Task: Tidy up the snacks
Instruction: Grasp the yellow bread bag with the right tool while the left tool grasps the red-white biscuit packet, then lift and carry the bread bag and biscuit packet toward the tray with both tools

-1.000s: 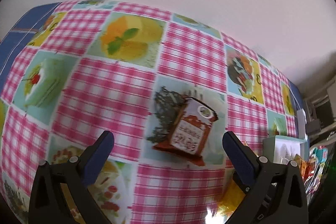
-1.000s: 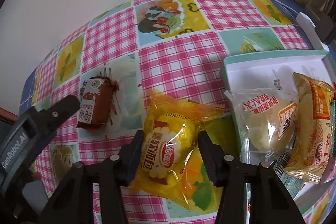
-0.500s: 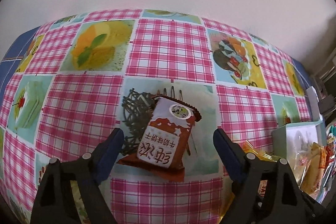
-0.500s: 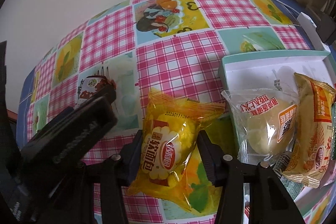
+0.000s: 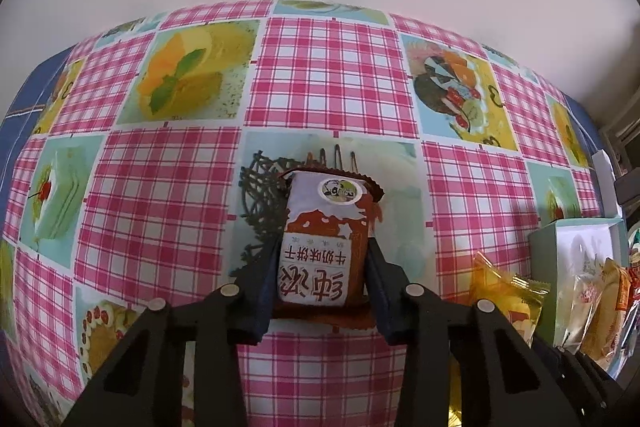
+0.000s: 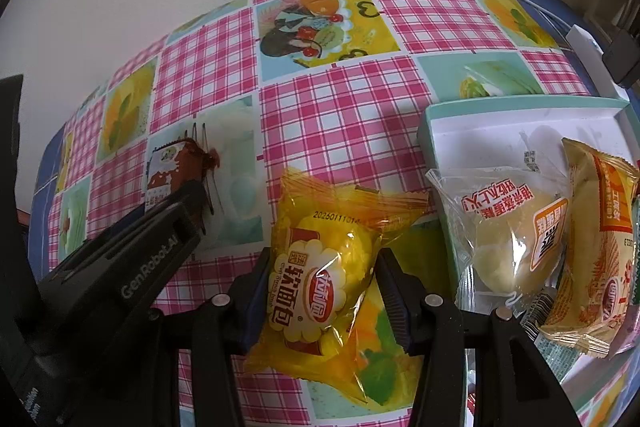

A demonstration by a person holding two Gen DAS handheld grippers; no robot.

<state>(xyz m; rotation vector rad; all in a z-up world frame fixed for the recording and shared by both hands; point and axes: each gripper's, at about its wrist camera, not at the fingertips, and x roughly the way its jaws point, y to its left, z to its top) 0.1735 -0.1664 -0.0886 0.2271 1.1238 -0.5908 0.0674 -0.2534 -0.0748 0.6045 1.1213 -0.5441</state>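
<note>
The left hand-held gripper [image 5: 323,279] is closing its jaws on a small brown-and-white plastic biscuit packet [image 5: 325,239], its dark pads already against the packet's two long sides. The packet lies flat on the tabletop [image 5: 332,75], which is covered by a pink gingham oilcloth with printed dessert panels, and it sits over a pale green panel with a dark twig-like print.

The right hand-held gripper [image 6: 322,291] pinches a puffy yellow clear-film bread bag [image 6: 320,267] across its middle, the film bulging out above and below the pads. Whether the bag's lower end rests on the cloth or hangs just clear is hard to tell through the fisheye.

Just beside it on the right stands a shallow white tray with a mint-green rim [image 6: 520,103], holding a clear bag with a pale round bun [image 6: 508,239] and an orange-and-yellow wrapped cake [image 6: 596,255], with more wrappers at the edge. The tray is well apart from the biscuit packet.

Risks, as I judge them: the biscuit packet is slick and gripped low, so it could pivot or slide out on lifting. A firmer squeeze might crack the biscuits. The air-filled bread bag may squirm from its pinch, and the tray's near side is crowded, so a dropped bag could land on the rim.
</note>
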